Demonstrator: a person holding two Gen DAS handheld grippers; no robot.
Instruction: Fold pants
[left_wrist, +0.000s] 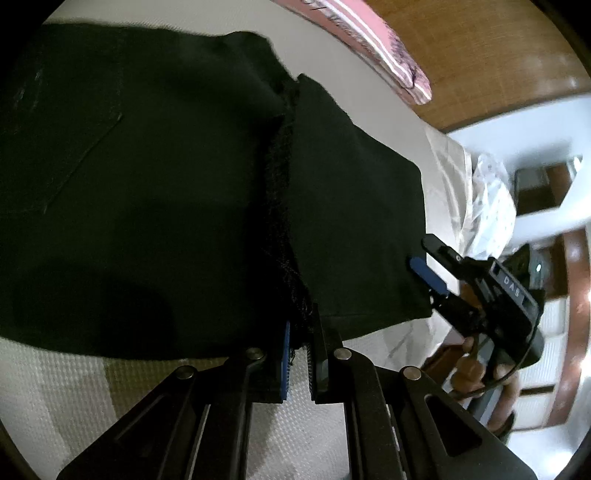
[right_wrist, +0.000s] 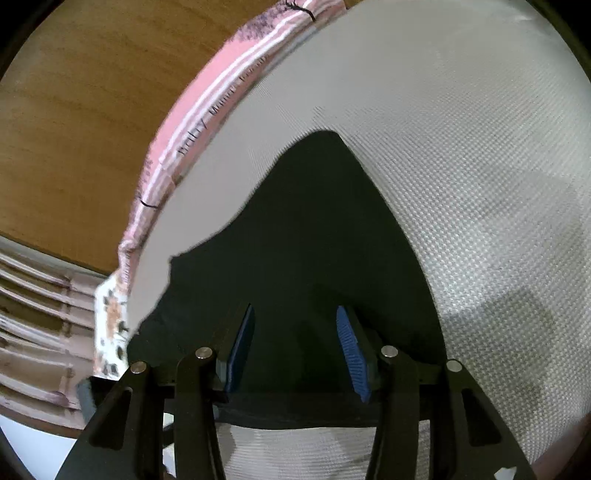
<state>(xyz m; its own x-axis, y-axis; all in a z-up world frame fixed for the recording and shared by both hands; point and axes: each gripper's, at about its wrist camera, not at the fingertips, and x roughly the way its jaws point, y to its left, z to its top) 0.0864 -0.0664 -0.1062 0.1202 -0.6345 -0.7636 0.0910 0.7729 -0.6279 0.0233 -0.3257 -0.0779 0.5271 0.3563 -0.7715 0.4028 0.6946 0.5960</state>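
Here the dark, near-black cotton pants (left_wrist: 147, 192) lie spread on the white, waffle-textured bed cover (right_wrist: 461, 184), partly folded, with one panel laid over the other along a frayed seam. The step in hand appears to be an intermediate fold: the left gripper (left_wrist: 297, 354) is clenched on the near hem at that seam, fabric threads caught between its blue ribbed pads (left_wrist: 285, 363). The right gripper (right_wrist: 297, 347) stands released, its jaws spread wide over a corner of the same cloth, with nothing clamped between them. The next move likely calls for the right gripper to close on that corner, so that both edges can be carried together across the garment. The left wrist view shows the stitched pocket outline, the overlap of the panels and the right gripper at the far corner of the cloth; the right wrist view shows none of these. It shows instead the pink striped mattress edge (right_wrist: 207, 122) curving beside the brown wooden floor (right_wrist: 74, 129).
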